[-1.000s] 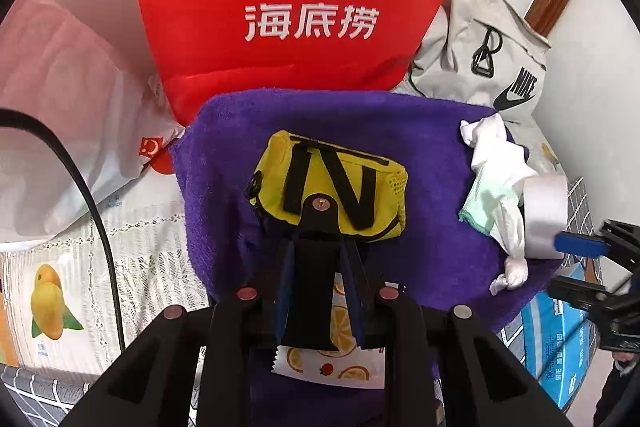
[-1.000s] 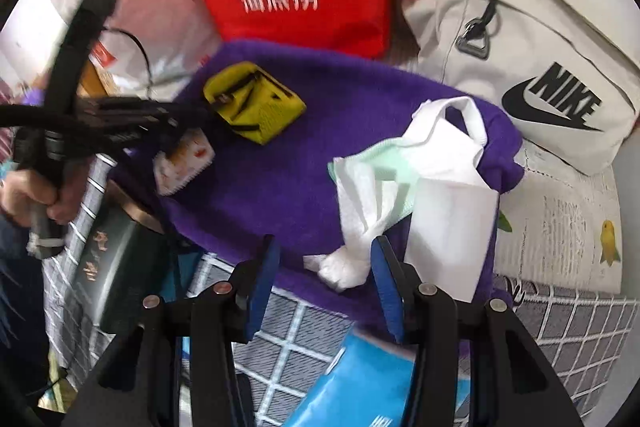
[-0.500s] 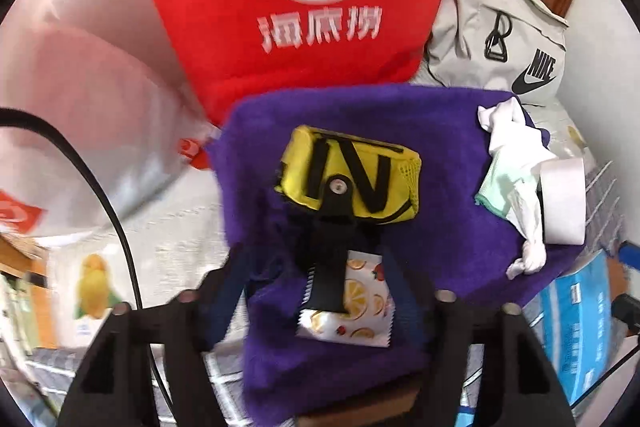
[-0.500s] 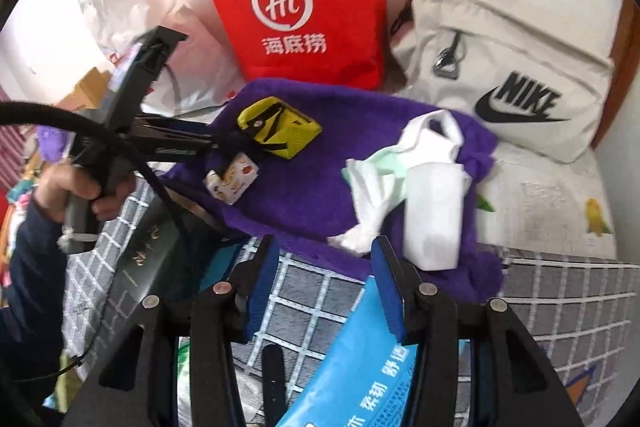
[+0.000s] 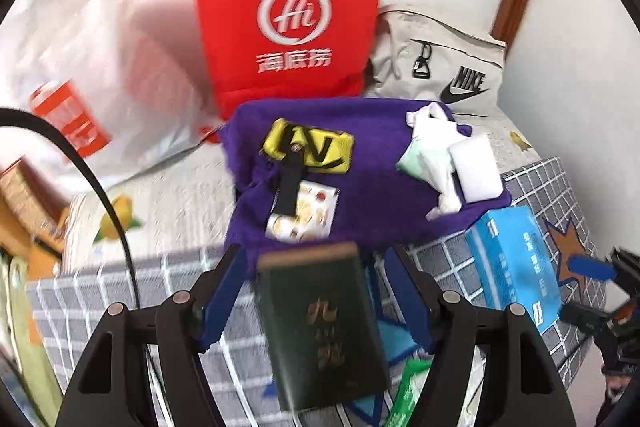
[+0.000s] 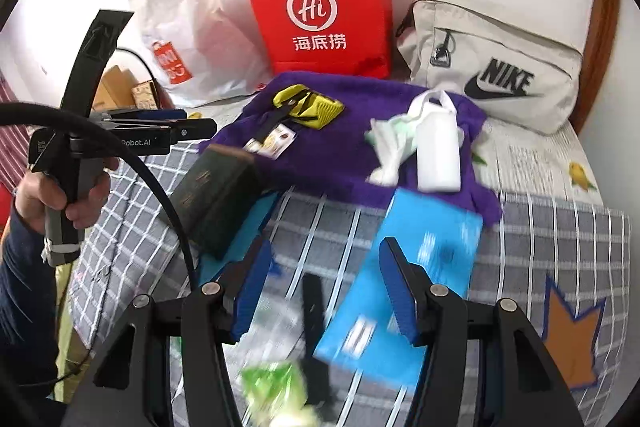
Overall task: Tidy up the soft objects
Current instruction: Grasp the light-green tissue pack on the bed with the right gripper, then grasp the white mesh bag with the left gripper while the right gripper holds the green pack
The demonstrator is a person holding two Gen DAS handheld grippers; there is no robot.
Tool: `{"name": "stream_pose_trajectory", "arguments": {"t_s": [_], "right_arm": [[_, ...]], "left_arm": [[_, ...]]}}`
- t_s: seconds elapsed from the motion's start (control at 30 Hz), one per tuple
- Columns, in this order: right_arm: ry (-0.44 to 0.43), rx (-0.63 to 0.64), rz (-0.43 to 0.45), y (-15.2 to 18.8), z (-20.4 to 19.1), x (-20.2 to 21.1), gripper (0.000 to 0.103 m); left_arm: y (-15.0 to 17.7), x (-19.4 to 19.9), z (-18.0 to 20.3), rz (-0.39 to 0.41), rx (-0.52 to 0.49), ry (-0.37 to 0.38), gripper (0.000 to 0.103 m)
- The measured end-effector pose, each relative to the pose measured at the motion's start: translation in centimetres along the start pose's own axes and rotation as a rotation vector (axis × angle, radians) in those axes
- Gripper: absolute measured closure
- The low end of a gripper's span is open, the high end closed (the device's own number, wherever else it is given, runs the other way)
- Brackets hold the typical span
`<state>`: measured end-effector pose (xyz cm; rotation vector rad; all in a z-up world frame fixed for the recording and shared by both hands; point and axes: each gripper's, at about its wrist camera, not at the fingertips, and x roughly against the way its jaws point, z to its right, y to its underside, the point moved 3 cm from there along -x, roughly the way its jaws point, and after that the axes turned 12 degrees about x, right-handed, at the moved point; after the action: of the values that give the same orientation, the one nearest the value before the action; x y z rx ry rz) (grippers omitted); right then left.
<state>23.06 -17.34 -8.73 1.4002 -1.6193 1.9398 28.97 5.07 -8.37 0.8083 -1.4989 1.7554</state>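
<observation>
Nearest the cameras, both grippers hung empty over the checked blanket (image 6: 540, 227). The left gripper (image 5: 312, 301) stood spread, nothing pinched between its blue pads, with only the dark green box (image 5: 324, 327) lying below the gap. The right gripper (image 6: 324, 291) was opening, and its pads touched nothing; a blue tissue pack (image 6: 404, 291) lay under them on the blanket, and a crumpled green wrapper (image 6: 276, 391) sat at the near edge (too blurred to name better).

Farther back, the sorting looked partly done. On the purple towel (image 5: 372, 195) lay a yellow pouch (image 5: 308, 147) with a small fruit-print sachet (image 5: 308, 211) just near of it, toward the left. To the right sat a bunch of white and pale green tissue (image 5: 424, 155), touching a white packet (image 5: 476, 171). These soft things seemed gathered, though loosely. The blue pack, the green wrapper and the box were off the towel, so I judged those as what was left.

At the far wall stood a red paper bag (image 6: 320, 11), with a white plastic bag (image 6: 184, 27) to its left and a beige Nike bag (image 6: 496, 63) to its right. The green box overlapped the towel's near-left corner and could block a reach from that side, as could the black cable (image 6: 160, 195) looping by the person's left hand (image 6: 60, 195).
</observation>
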Motion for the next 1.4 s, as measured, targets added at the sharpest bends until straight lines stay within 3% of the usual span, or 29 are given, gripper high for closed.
{"name": "stream_pose_trajectory", "arguments": {"t_s": [0.1, 0.27, 0.53, 0.7, 0.83, 0.97, 1.07, 1.13, 1.23, 1.4], "right_arm": [[0.0, -0.017, 0.0, 2.3, -0.9, 1.2, 0.047], [-0.007, -0.032, -0.015, 5.9, -2.2, 2.1, 0.047], [-0.02, 0.006, -0.065, 10.3, -4.4, 0.6, 0.047], [-0.024, 0.015, -0.119, 12.7, -5.6, -1.6, 0.047], [-0.004, 0.032, -0.13, 13.4, -6.1, -2.6, 0.047], [0.001, 0.058, -0.144, 13.1, -6.5, -3.3, 0.038], [0.015, 0.079, -0.156, 12.9, -6.8, -3.8, 0.037], [0.01, 0.084, -0.136, 13.1, -6.9, -3.8, 0.038], [0.037, 0.097, -0.13, 13.5, -6.9, -3.3, 0.047], [-0.06, 0.083, -0.151, 15.1, -8.1, -1.7, 0.047]], "left_arm": [[2.0, 0.9, -0.2, 0.002, 0.002, -0.048, 0.033], [5.2, 2.5, -1.2, -0.01, 0.02, -0.049, 0.033], [10.1, 4.2, -1.8, -0.051, 0.087, 0.045, 0.033], [13.0, 3.6, -2.0, -0.088, 0.092, 0.049, 0.033], [14.7, 3.8, -2.2, -0.099, 0.095, 0.055, 0.033], [15.4, 3.8, -1.9, -0.106, 0.079, 0.052, 0.033], [15.6, 3.9, -1.7, -0.111, 0.078, 0.068, 0.033], [15.7, 3.8, -1.5, -0.109, 0.072, 0.072, 0.033], [16.1, 3.6, -1.3, -0.117, 0.067, 0.068, 0.033], [16.8, 3.1, -0.9, -0.125, 0.037, 0.066, 0.033]]}}
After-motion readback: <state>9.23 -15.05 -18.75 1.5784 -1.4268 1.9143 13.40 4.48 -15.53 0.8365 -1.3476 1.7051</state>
